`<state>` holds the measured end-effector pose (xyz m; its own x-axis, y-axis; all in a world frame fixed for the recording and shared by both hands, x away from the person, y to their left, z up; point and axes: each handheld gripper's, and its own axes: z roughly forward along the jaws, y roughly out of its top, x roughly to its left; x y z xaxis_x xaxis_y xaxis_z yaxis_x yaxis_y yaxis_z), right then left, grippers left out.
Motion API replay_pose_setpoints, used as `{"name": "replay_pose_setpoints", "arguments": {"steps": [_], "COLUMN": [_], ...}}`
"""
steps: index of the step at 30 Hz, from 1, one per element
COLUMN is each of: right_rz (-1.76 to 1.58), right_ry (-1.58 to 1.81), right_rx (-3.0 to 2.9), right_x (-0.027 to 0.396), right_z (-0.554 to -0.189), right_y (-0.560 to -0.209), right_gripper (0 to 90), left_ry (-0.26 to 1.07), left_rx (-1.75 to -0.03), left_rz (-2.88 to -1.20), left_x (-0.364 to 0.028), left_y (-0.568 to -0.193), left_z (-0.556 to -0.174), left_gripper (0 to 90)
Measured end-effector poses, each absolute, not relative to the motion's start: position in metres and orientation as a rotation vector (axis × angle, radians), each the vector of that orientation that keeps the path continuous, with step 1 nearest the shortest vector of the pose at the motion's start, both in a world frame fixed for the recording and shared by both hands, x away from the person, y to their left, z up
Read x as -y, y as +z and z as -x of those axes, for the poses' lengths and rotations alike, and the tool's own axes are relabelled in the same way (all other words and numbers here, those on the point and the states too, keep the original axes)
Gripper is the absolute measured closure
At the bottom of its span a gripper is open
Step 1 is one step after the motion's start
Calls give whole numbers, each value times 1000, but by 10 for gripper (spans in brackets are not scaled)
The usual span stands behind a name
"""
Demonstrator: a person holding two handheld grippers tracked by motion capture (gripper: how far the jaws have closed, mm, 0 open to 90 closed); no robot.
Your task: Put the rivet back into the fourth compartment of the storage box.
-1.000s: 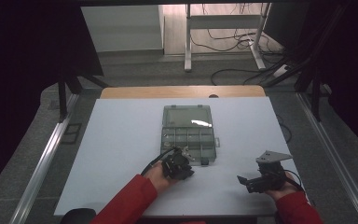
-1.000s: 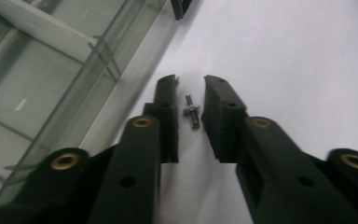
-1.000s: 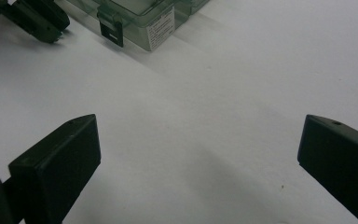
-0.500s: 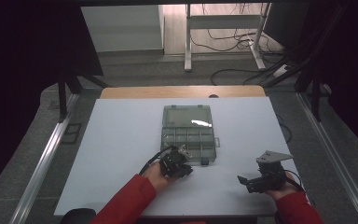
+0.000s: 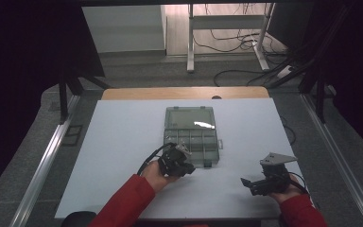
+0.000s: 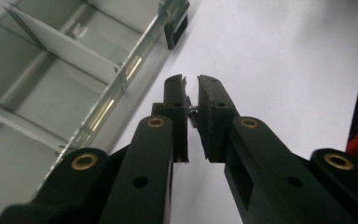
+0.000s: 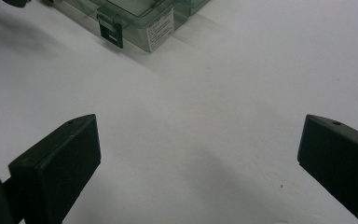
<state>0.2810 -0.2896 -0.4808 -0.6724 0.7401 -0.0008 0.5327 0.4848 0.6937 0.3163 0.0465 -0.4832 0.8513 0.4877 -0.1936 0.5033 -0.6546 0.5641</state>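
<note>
Item: open organizer box, frame centre. Left gripper at box's lower-left corner, jaws pinched on a small metal part, possibly a screw; placing remains. Right gripper idle, jaws wide apart.

sleeves: red
left gripper: black jaws, brass rivets, black cable
right gripper: black square pads, grey three-cornered plate on top
</note>
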Motion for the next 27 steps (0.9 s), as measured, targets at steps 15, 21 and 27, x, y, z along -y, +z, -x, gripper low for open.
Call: {"name": "replay_pose_setpoints", "arguments": {"steps": [15,21,27], "right_rz": [-1074,-1078,-1076], "right_ry": [980,980,979], "right_rx": [-2435,-2437,-2437], "right_x": [289,289,289], "right_z": [-281,-281,-281], "right_y": [-481,-481,-481], "right_gripper": [0,0,0], "left_ry": [20,52,83], "left_rx": [-754,-805,-853], "left_rz": [-2335,-2300,-2276], "left_x": [-68,-78,-89], "left_y": [-453,-444,-440], "left_z": [-328,-338,-352], "left_gripper": [828,829,828]}}
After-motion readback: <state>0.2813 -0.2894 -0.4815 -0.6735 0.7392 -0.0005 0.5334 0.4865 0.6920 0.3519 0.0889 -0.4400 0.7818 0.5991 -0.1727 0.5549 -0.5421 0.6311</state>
